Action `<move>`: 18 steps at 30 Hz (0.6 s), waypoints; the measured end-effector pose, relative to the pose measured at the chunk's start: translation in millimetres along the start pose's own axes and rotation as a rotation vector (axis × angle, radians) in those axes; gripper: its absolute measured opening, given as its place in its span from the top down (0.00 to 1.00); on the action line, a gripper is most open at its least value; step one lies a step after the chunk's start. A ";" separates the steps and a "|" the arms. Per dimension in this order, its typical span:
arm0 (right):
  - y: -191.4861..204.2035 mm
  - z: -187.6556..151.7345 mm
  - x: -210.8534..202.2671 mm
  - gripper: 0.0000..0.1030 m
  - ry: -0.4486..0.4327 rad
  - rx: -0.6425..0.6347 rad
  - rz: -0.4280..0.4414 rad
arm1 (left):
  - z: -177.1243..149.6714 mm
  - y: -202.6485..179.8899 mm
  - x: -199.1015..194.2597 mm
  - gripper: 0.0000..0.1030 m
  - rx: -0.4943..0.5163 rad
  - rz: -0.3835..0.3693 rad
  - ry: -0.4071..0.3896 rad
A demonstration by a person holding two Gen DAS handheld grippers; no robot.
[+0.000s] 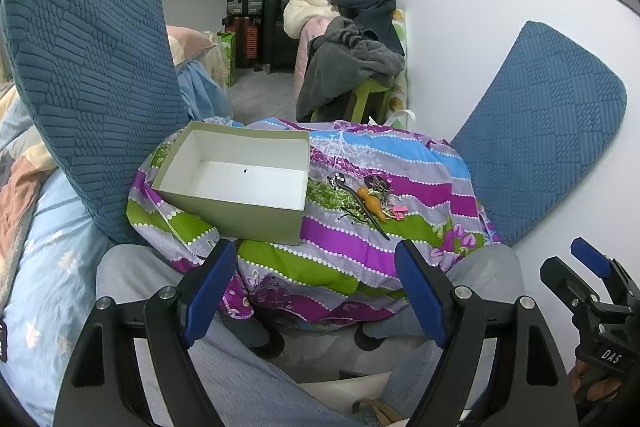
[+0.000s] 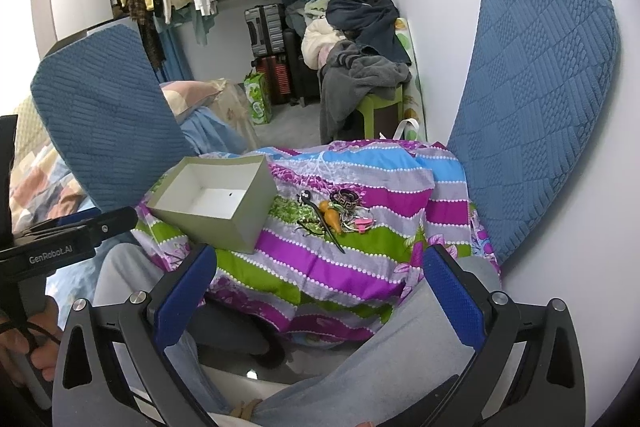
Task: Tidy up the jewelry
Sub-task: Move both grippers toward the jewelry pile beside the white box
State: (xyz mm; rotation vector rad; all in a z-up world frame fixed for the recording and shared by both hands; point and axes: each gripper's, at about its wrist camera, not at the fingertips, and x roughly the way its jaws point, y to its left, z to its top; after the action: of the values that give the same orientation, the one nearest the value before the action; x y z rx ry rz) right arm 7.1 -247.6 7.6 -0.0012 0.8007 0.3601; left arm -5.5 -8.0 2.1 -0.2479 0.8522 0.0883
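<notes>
- The striped floral cloth covers a raised surface in front of the seated person and carries all task items.
- The open cardboard box sits on the cloth's left part; apart from one dark speck, its interior is bare, so nothing appears sorted yet.
- The jewelry pile, with an orange gourd pendant and a dark hair stick, lies just right of the box, untouched.
- The left gripper and the right gripper hang short of the cloth, jaws spread wide, holding nothing.
</notes>
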 end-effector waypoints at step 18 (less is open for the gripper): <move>2.4 -2.2 1.4 0.00 0.009 0.014 0.038 | -4.3 -10.9 5.7 0.21 0.027 -0.033 -0.023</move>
State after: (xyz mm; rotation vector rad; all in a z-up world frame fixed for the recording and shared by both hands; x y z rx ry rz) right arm 5.7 -245.2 5.4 0.0260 0.8125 0.3905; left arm -3.0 -19.8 -3.0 -0.2353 0.8252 0.0484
